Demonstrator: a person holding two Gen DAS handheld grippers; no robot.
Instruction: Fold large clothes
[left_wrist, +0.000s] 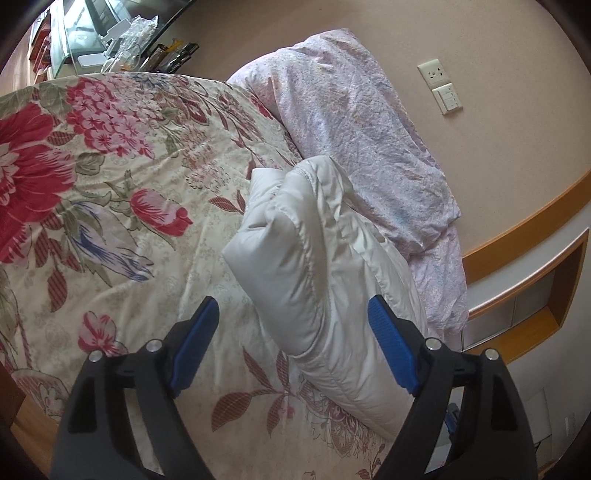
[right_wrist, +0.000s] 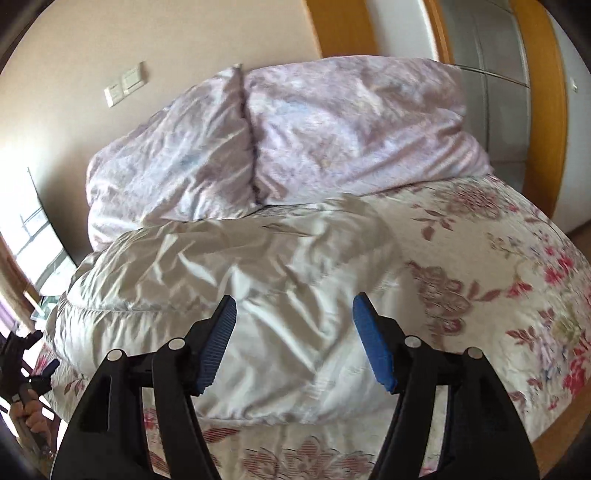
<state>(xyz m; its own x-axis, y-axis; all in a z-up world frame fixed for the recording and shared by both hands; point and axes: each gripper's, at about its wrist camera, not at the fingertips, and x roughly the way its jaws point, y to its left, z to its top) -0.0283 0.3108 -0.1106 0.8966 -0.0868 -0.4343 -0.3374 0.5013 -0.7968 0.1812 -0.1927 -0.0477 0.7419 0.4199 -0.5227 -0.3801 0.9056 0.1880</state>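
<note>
A white puffy quilted garment (left_wrist: 317, 258) lies folded in a bundle on the floral bed cover (left_wrist: 110, 184). My left gripper (left_wrist: 293, 310) is open just above its near end, with the bundle between the blue pads (left_wrist: 391, 347), not touching. In the right wrist view the same white garment (right_wrist: 229, 280) lies wide and crumpled on the bed. My right gripper (right_wrist: 294, 310) is open above its near part and holds nothing.
A pale lilac duvet (left_wrist: 354, 129) is heaped against the beige wall at the bed's head; it also shows in the right wrist view (right_wrist: 295, 133). A wooden shelf unit (left_wrist: 535, 288) stands at the right. A cluttered desk (left_wrist: 118, 40) is beyond the bed's far side.
</note>
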